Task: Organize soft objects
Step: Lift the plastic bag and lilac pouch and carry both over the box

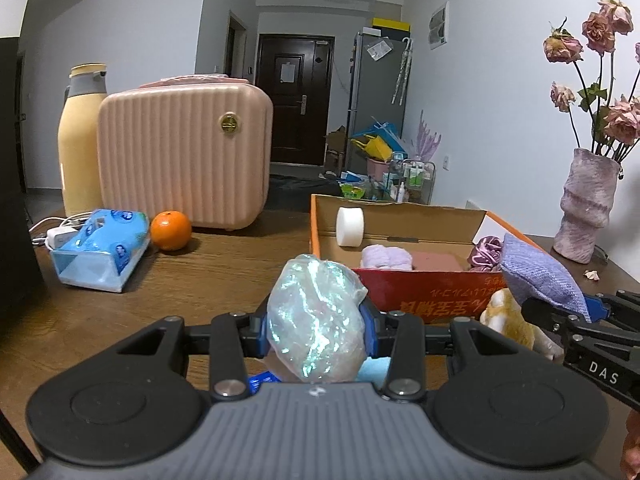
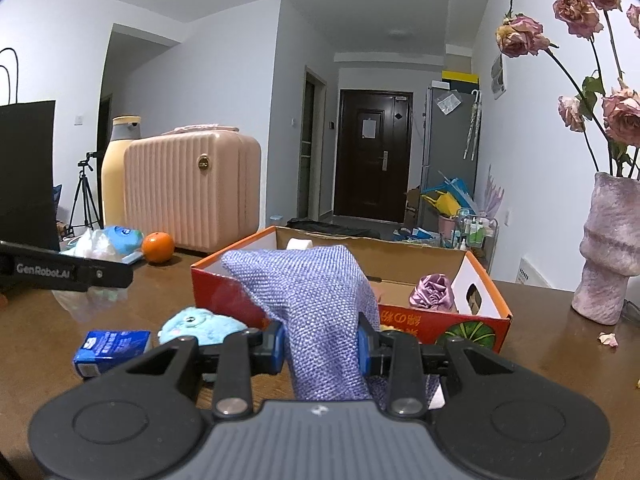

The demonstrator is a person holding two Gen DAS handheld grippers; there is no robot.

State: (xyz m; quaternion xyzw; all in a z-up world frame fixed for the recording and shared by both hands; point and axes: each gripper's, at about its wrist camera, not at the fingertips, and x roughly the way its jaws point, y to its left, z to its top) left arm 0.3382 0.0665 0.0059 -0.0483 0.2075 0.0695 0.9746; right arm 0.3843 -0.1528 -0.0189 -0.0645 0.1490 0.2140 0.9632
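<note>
Iridescent plastic is what the left gripper (image 1: 316, 326) has: its jaws are pinched on a crinkly bag (image 1: 316, 320), held above the wooden table (image 1: 180, 280), just short of the red box (image 1: 420, 292). The right gripper (image 2: 322, 346) has its jaws clamped on a purple knit cloth (image 2: 316, 300), which hangs in front of the box's near wall. Inside the box sit a white roll (image 1: 350, 227), a lilac towel (image 1: 386, 258) and a satin scrunchie (image 2: 434, 292). On the table by the box lie a blue plush (image 2: 204, 324) and a tissue pack (image 2: 112, 348).
</note>
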